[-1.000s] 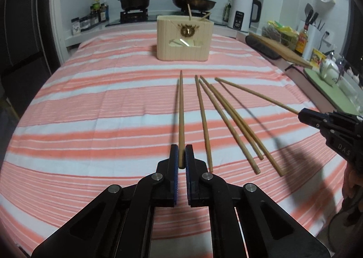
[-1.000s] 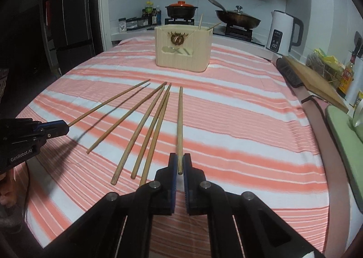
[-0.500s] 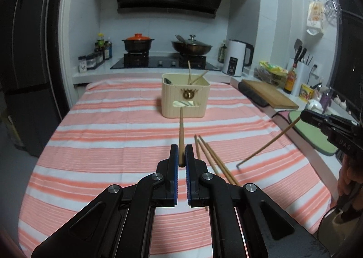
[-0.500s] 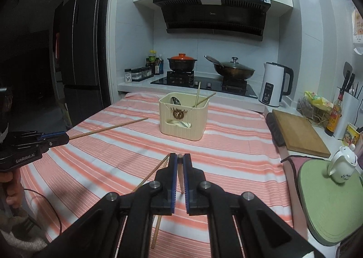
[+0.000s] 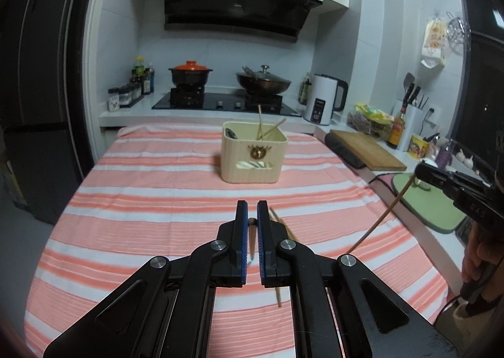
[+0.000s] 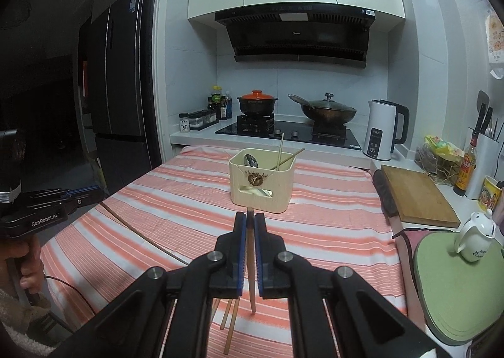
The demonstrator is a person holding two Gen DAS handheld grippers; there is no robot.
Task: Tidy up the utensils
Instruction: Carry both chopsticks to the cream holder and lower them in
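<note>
A: Containers first, what's in the cream holder point(image 5: 254, 158)?
B: It stands upright mid-table on the striped cloth point(image 5: 132, 200). Spoon point(image 6: 251, 160) at its back left, two chopsticks in holder point(image 6: 279, 150) leaning toward the right, one steeper than the other. Front slot shows something pale, can't tell what

A: Left gripper point(image 5: 252, 221)?
B: Blue pads pinching a chopstick point(image 5: 251, 233) that hangs tip-down, clear of the cloth. In the right wrist view the same tool point(image 6: 78, 199) shows at the far left with its stick slanting down to the right

A: Right gripper point(image 6: 250, 217)?
B: Pressed onto its own chopstick point(image 6: 251, 263), which hangs below the fingers, tip down. From the left camera it's at the right edge point(image 5: 423, 170), the stick angling down-left

A: Anything left on the table?
B: Loose chopsticks point(image 6: 229, 323) on the cloth under the right gripper's frame, partly hidden by it, well short of the holder

A: Surroundings?
B: Behind the holder a stove with an orange-lid pot point(image 5: 190, 72) and wok point(image 5: 263, 80), white kettle point(image 5: 323, 104) to the right. Cutting board point(image 6: 415, 195) on the right counter, white teapot point(image 6: 475, 239) on a green mat point(image 6: 453, 295). Path from both grippers to the holder is just cloth
</note>
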